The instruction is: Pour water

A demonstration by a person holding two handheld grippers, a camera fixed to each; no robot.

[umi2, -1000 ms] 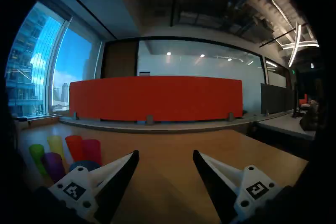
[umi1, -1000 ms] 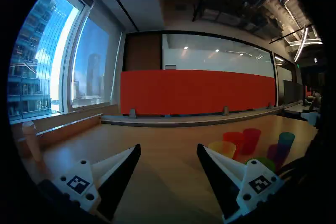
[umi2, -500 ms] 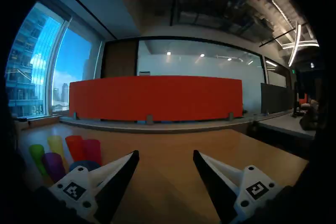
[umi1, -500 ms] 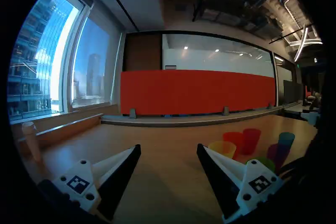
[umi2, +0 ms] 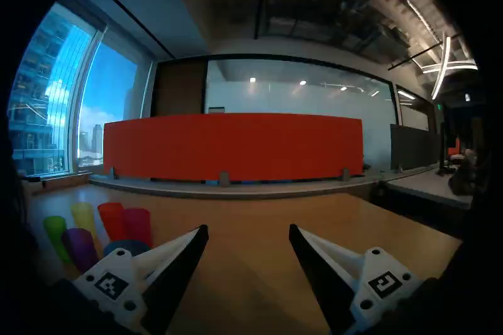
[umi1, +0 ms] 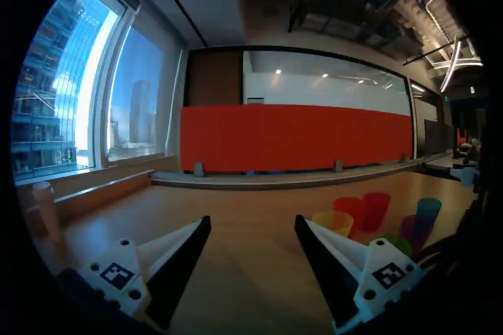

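Several coloured plastic cups stand grouped on a wooden table (umi1: 251, 234). In the left gripper view they sit to the right: a yellow cup (umi1: 333, 220), a red cup (umi1: 349, 208), a pink cup (umi1: 376, 208), a teal cup (umi1: 429, 209), a purple cup (umi1: 412, 229) and a green cup (umi1: 393, 244). My left gripper (umi1: 253, 225) is open, to the left of the cups, holding nothing. In the right gripper view the cups are at the left: green cup (umi2: 55, 231), yellow cup (umi2: 83, 217), red cup (umi2: 113, 220), pink cup (umi2: 138, 225), purple cup (umi2: 80, 247), blue cup (umi2: 126, 247). My right gripper (umi2: 248, 229) is open and empty.
A red partition (umi1: 295, 137) runs along the table's far edge. Tall windows (umi1: 63, 102) are on the left. A pale orange upright object (umi1: 47, 209) stands at the table's left edge by the sill. Another desk (umi2: 427, 187) lies to the right.
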